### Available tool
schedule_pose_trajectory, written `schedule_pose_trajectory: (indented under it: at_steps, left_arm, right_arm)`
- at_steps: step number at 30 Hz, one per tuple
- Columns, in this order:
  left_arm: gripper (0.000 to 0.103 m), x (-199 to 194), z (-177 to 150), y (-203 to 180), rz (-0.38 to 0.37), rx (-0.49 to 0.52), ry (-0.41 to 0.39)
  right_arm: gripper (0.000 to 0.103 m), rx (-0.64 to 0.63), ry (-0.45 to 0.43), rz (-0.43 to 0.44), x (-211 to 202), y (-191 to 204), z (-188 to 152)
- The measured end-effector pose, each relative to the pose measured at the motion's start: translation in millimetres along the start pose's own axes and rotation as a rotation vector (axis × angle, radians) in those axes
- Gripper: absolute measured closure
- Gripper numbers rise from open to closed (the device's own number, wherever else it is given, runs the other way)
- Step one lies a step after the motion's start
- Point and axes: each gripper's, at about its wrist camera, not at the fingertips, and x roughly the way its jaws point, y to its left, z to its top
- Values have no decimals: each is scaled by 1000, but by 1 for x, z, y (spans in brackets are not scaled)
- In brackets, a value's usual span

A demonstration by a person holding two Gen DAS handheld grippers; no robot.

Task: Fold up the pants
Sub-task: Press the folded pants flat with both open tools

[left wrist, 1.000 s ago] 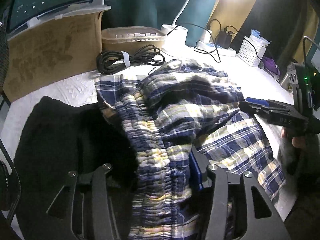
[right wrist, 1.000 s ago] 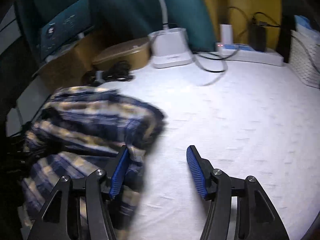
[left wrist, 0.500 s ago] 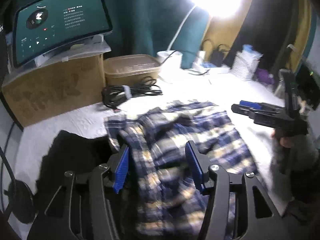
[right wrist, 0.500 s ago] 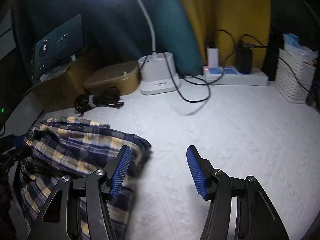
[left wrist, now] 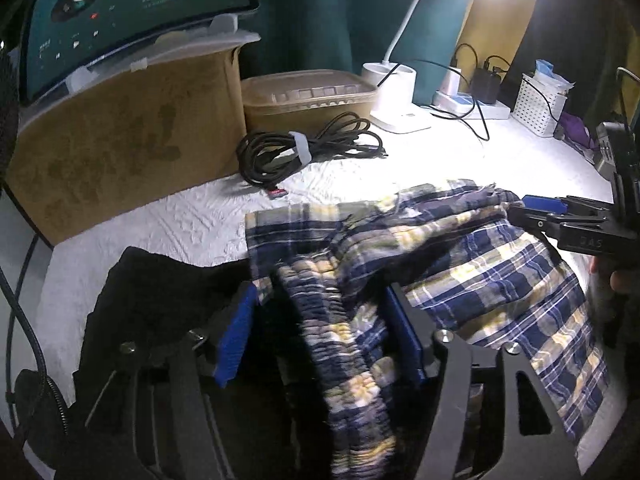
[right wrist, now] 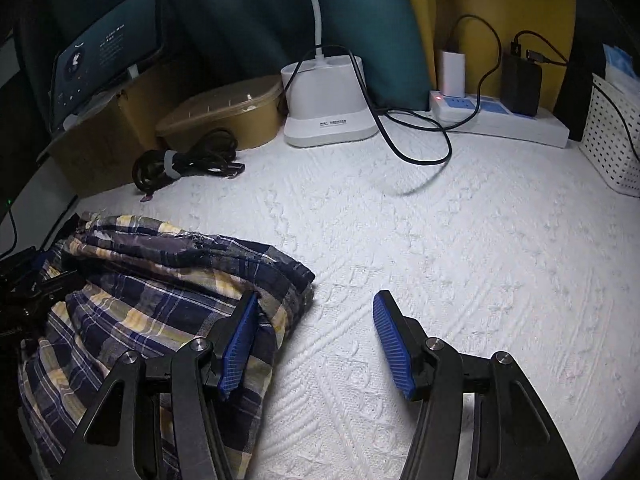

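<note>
My left gripper point(left wrist: 320, 336) stands with its jaws apart; they have just been opening wider, and the gathered waistband of the plaid pants point(left wrist: 420, 264) runs between the blue pads point(left wrist: 234, 340) without being pinched. Just left of that gripper lies a black garment point(left wrist: 160, 292), touching the pants' edge. The pants spread ahead and to the right of it, bunched into loose folds on the white quilted cover point(left wrist: 192, 220).

My right gripper point(right wrist: 316, 340) is also apart, with only bare cover between its fingers; its left pad point(right wrist: 238, 348) sits over the near right edge of the pants, though I cannot tell if it touches the cloth. From the left view, that gripper reaches in at the pants' far right corner, my hand point(left wrist: 620, 280) behind it.

Farther ahead of both grippers lies a tied bundle of black cable point(left wrist: 304, 152). Behind it sit a brown lidded container point(left wrist: 308, 98) and a cardboard box point(left wrist: 120, 144) with a lit screen point(left wrist: 132, 8) on top. To the right of those stand a white lamp base point(right wrist: 326, 100), a power strip point(right wrist: 500, 118) with chargers plugged in, and a white perforated basket point(right wrist: 612, 136).
</note>
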Motion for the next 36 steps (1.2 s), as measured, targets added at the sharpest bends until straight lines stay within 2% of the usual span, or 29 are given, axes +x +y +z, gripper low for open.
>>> schedule_pose_trajectory:
  at_steps: [6,10,13,24,29,32,36]
  left_arm:
    - [37,-8,3,0,-2,-26,4]
    - [37,-33,1,-4,-1,-14,-57]
    - [37,-43,-2,-9,-17,0,-71]
    - [37,-32,-23,-11,-14,-10,-5]
    - [37,-30,-33,-10,6,-1,2]
    - [37,-41,-33,-15,19,27,-24]
    - [37,-58,-35,-24,-26,39,-68]
  right_arm:
    - [43,-4,-3,-42,-7,1,-3]
    - [43,18,-12,-63,-17,1,-6]
    - [43,15,-31,-64,-28,5,-8]
    - [42,-13,-16,-38,-45,22,-33]
    - [42,-38,11,-75,-40,22,-47]
    - [42,-16,6,-76,-47,16,-51]
    - [41,-18,-18,-65,-61,19,-55]
